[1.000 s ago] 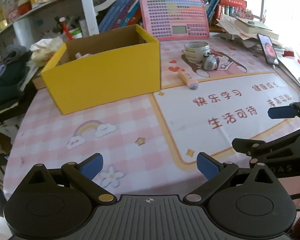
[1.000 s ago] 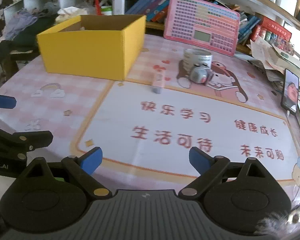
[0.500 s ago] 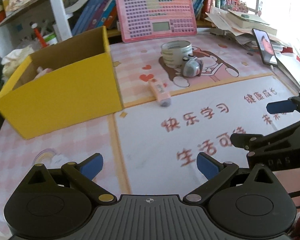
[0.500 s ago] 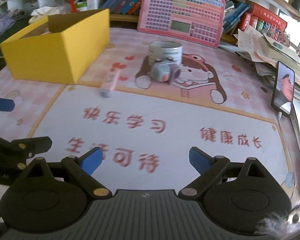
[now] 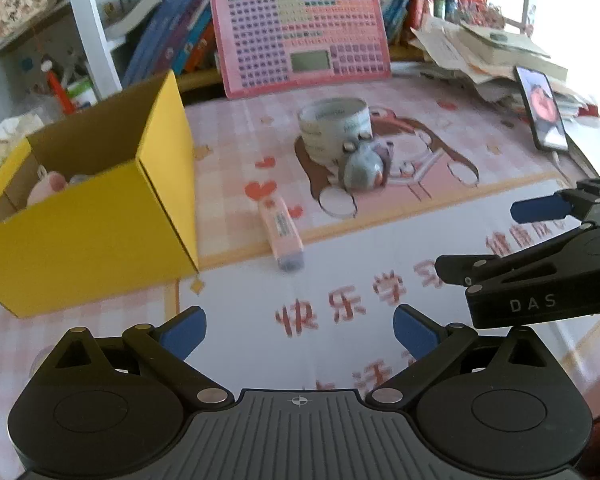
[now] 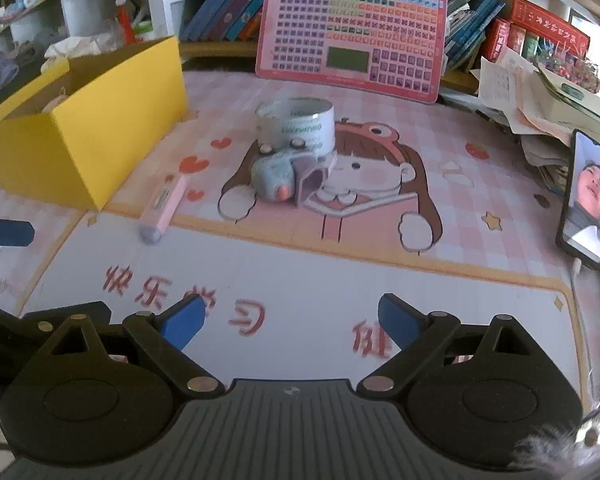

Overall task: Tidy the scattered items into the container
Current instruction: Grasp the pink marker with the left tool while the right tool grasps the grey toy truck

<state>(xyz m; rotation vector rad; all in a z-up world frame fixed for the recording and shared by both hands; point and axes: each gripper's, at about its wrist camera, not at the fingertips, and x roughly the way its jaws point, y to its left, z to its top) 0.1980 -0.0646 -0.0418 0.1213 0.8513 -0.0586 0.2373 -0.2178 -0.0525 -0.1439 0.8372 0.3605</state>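
Both grippers empty, jaws wide. Left gripper (image 5: 300, 326) hangs over the white part of the bench mat, pointing down at an angle; right gripper (image 6: 290, 320) sits just beside it, also over the mat, w/ nothing between its blue pads.

Three loose items left on the bench (image 6: 440, 280), all well apart from either gripper:
- Pink marker (image 6: 163, 210), prob. a highlighter, lying flat near the front corner of the yellow cardboard box (image 5: 88, 240). Light, stiff, smooth plastic, so it may roll or slip. Best taken across the mid-barrel, jaws square to its length.
- Roll of tape (image 6: 296, 122), standing on its flat side further back. Stiff ring, light to moderate weight. Pinch one wall, one pad inside and one outside, or span the outer rim if the jaws go wide enough.
- Small blue-grey plush toy (image 6: 286, 174), touching the front of the tape roll. Soft, squashy, very light, not fragile; grab the round body, expect it to compress.

The box is open-topped, w/ something pale pink already inside; can't tell what.

Writing: right gripper's side reads "DAS" in the left view. Mat has red Chinese, "快乐学习" readable; other lines partly cut off or blurred. The tape has green print, too small to read. Pink keyboard-style learning board (image 6: 352, 34) leans on the books behind; a lit phone (image 6: 588, 200) lies at the right edge.
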